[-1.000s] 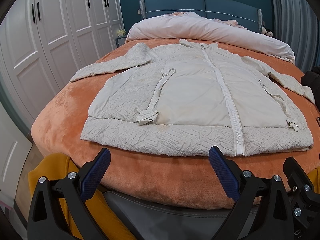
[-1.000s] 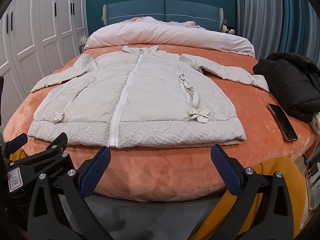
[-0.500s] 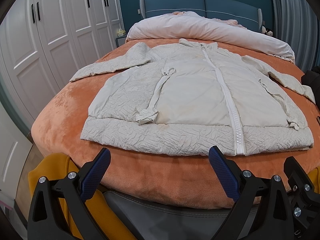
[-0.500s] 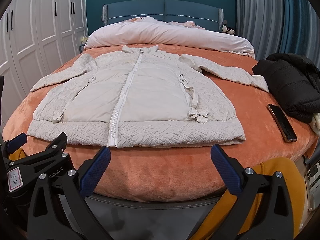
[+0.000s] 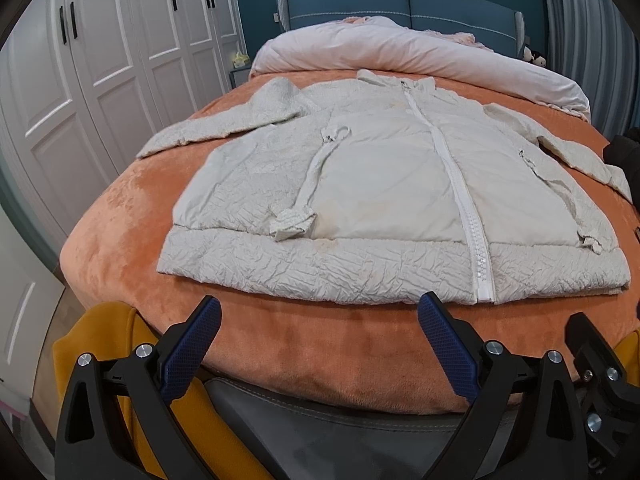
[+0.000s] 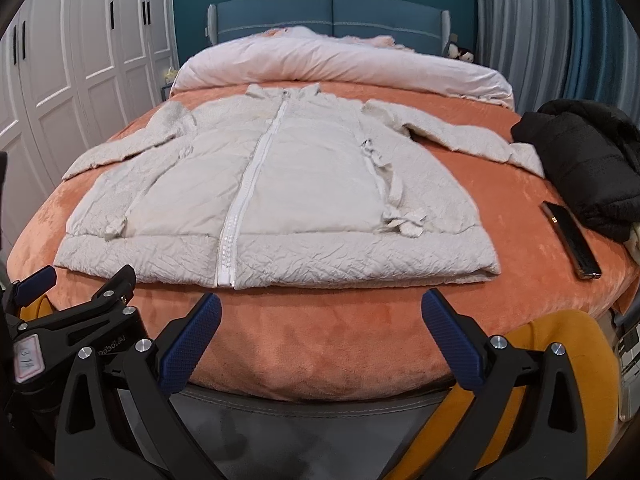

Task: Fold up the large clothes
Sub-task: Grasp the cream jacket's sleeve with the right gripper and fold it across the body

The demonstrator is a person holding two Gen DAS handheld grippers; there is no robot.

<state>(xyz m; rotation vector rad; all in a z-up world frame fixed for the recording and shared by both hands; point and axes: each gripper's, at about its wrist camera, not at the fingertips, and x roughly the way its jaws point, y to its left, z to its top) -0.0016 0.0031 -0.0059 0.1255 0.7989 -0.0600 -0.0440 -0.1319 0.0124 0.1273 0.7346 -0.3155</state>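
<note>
A: Item one, the task's garment?

B: Cream jacket [image 5: 384, 200], zipped, lying flat and face up on the orange bed [image 5: 120, 216]. It fills the centre of both views, hem nearest me, sleeves spread toward the upper left and right.

A: Your jaws?

B: My left gripper [image 5: 318, 316] and right gripper [image 6: 320, 314] both stand wide apart, holding nothing, low in the frame, short of the hem.

A: Other entries?

B: Black coat [image 6: 584, 160] at the right edge, phone [image 6: 570, 240] just beside it, pale duvet [image 6: 340, 64] along the top.

A: Containers?

B: None in view, so no contents to list.

A: Risks?

B: I judge the puffy fabric may slip from a shallow pinch. A sleeve swept right could drag the phone off the bed. The loose ties [image 6: 402, 224] could bunch inside a fold.
</note>
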